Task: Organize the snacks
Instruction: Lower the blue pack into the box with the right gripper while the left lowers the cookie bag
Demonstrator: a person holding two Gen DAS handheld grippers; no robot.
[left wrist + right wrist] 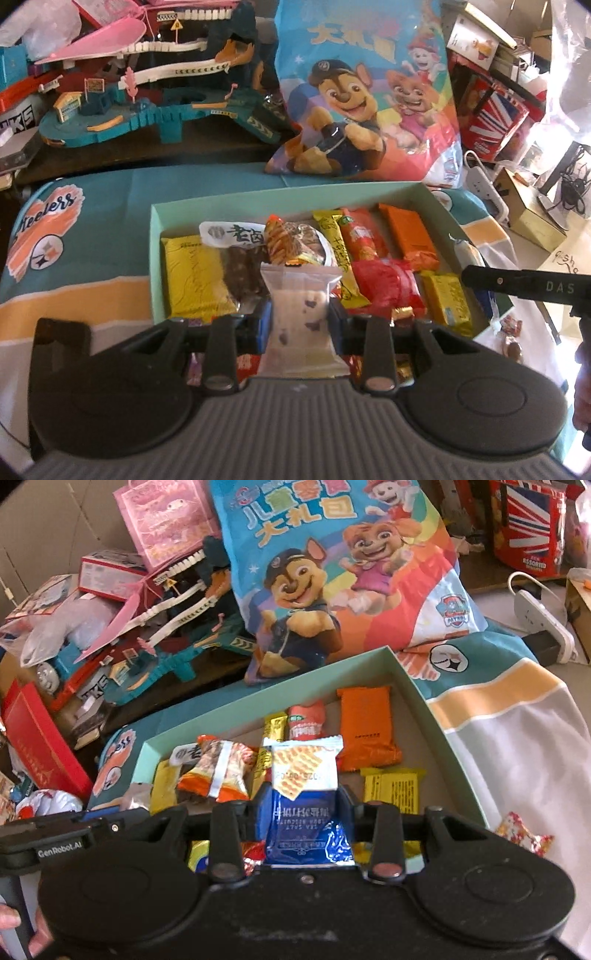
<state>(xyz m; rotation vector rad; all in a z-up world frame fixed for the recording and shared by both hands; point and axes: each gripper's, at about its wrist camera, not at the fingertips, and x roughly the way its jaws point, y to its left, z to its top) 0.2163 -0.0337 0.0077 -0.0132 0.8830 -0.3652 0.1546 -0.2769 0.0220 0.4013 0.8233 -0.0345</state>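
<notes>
Left gripper [300, 325] fingers clamped on a translucent cake packet [301, 314], right gripper [303, 810] fingers pinching a blue biscuit packet [306, 827], both above a mint box [288, 197] filled with wrapped snacks [384, 243], cartoon-dog gift bag [365, 88] behind.

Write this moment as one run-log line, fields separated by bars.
left gripper: shut on frosted packet | right gripper: shut on blue packet | both over box

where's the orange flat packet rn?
The orange packet lies flat in the far right corner of the green box, beside the red snack pack; the left wrist view shows it there as well.
</notes>
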